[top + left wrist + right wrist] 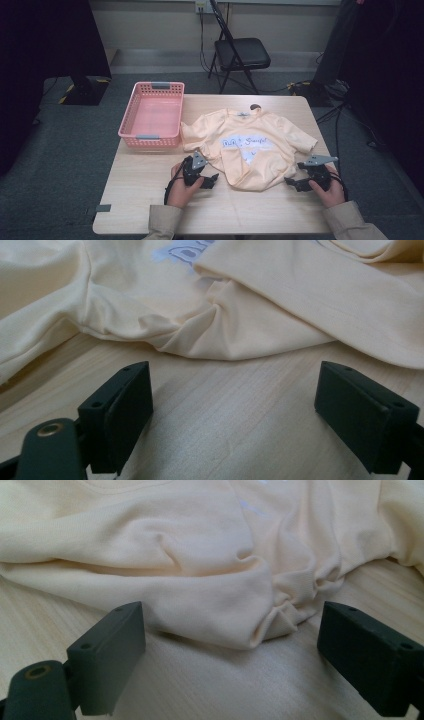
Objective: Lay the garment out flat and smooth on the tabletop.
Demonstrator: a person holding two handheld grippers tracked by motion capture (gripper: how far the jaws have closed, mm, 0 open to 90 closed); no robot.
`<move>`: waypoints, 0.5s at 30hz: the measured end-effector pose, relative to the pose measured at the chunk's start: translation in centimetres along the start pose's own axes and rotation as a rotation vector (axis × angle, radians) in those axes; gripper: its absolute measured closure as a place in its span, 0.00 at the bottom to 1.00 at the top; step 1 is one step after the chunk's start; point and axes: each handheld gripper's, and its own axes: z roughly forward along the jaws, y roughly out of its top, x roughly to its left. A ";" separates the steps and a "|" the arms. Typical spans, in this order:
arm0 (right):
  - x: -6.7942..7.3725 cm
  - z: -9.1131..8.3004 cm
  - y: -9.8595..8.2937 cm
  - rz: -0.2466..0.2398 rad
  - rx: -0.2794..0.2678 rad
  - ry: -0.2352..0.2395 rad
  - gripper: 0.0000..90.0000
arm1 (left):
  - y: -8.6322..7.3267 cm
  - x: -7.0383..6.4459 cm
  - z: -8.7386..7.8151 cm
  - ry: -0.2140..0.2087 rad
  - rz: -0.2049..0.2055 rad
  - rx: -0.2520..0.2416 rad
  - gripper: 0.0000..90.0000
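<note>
On table centre, yellow T-shirt (255, 150) soft, light, wrinkled; left gripper (211, 180) at 7 o'clock, right gripper (292, 183) at 5 o'clock, both jaws wide apart, empty; best grab hem corners.

T-shirt (250, 145) print blurred, person's forearms (165, 222) cut off below

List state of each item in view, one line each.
T-shirt: spread on the table, print up, rumpled at the hem.
Basket: upright, nothing in it.
Folding chair: unfolded, unoccupied.
Left gripper: open, on bare wood short of the hem.
Right gripper: open, hem bunched between the jaws.
</note>
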 end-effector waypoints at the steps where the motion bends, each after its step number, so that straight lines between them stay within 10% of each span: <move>1: 0.0 0.0 0.0 -0.003 0.000 0.001 0.12 | 0.0 0.0 0.0 0.001 -0.001 -0.001 0.17; 15: 0.5 -0.6 1.1 -0.013 0.017 0.014 0.15 | 0.0 0.0 0.0 0.001 -0.002 -0.001 0.17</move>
